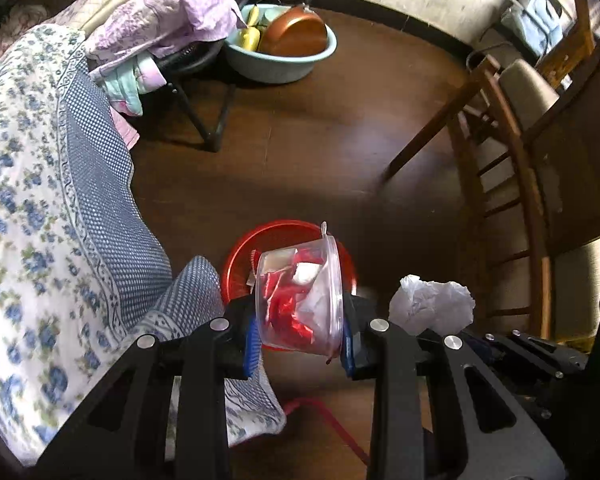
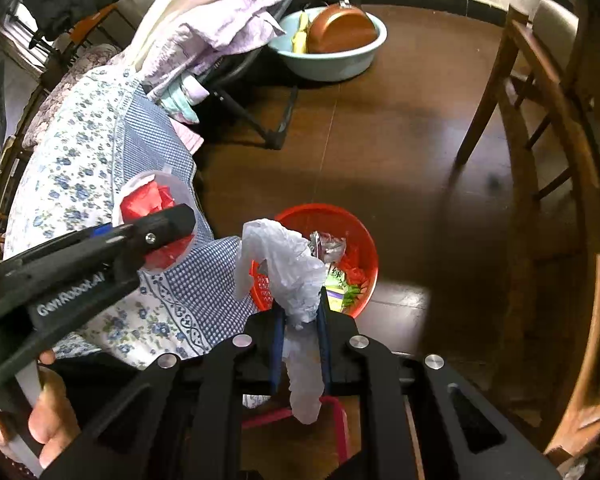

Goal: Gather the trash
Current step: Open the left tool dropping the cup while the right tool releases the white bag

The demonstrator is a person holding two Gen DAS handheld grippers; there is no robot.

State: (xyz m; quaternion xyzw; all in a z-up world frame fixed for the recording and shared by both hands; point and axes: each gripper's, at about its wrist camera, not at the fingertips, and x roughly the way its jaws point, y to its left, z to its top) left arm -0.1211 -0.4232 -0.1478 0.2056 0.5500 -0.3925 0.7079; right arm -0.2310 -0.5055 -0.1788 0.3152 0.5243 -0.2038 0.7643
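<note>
Right wrist view: right hand-held gripper (image 2: 300, 316) clenches white plastic bag (image 2: 284, 264) above red basket (image 2: 364, 240).

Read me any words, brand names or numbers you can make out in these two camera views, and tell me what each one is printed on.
"GenRobot.AI": white letters on the side of the left hand-held gripper, seen in the right wrist view.
Packets in the red basket: green and yellow printing, too small and blurred to read.
Red wrappers in the clear tub: no print can be read.
Nothing else carries legible text.
</note>
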